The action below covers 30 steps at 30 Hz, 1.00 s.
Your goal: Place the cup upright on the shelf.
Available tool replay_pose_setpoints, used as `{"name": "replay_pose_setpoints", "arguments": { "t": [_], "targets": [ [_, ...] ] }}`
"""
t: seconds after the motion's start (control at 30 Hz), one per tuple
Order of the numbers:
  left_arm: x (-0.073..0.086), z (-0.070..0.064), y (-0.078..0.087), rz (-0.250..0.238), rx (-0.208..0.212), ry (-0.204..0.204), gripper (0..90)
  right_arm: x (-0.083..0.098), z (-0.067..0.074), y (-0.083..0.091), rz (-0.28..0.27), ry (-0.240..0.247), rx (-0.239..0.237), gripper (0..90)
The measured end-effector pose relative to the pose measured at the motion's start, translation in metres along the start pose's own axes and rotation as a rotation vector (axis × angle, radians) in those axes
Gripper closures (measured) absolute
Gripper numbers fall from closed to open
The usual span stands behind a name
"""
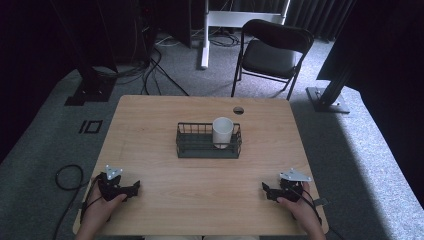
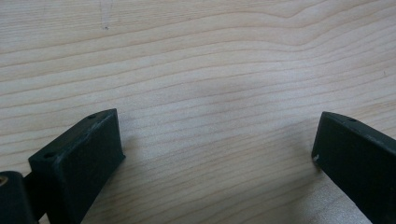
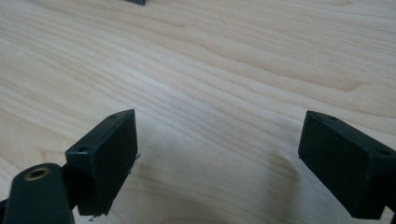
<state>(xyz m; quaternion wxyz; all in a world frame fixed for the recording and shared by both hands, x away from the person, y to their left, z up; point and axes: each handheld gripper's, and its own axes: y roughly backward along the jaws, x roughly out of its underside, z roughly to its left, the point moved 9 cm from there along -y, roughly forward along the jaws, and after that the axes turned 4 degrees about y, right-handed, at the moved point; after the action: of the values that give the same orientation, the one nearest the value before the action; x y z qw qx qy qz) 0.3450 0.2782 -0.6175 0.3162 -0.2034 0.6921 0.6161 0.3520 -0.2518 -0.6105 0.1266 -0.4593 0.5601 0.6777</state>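
A white cup stands upright in the right part of a dark wire basket at the middle of the wooden table. My left gripper rests near the table's front left, held by a hand, pointing inward. My right gripper rests near the front right, also pointing inward. In the left gripper view the gripper has its jaws wide apart over bare wood. In the right gripper view the gripper is likewise open with nothing between its jaws.
A small round hole sits near the table's far edge. Behind the table stand a black folding chair, a white stand leg and cables on grey carpet. Dark frame posts flank both sides.
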Motion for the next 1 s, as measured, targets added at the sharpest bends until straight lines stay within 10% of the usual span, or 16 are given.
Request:
{"name": "replay_pose_setpoints", "arguments": {
  "t": [1.0],
  "targets": [
    [0.0,0.0,0.0,0.0,0.0,0.0,2.1,0.0097,0.0047,0.0019,0.059,0.06,-0.074,11.4]
  ]
}}
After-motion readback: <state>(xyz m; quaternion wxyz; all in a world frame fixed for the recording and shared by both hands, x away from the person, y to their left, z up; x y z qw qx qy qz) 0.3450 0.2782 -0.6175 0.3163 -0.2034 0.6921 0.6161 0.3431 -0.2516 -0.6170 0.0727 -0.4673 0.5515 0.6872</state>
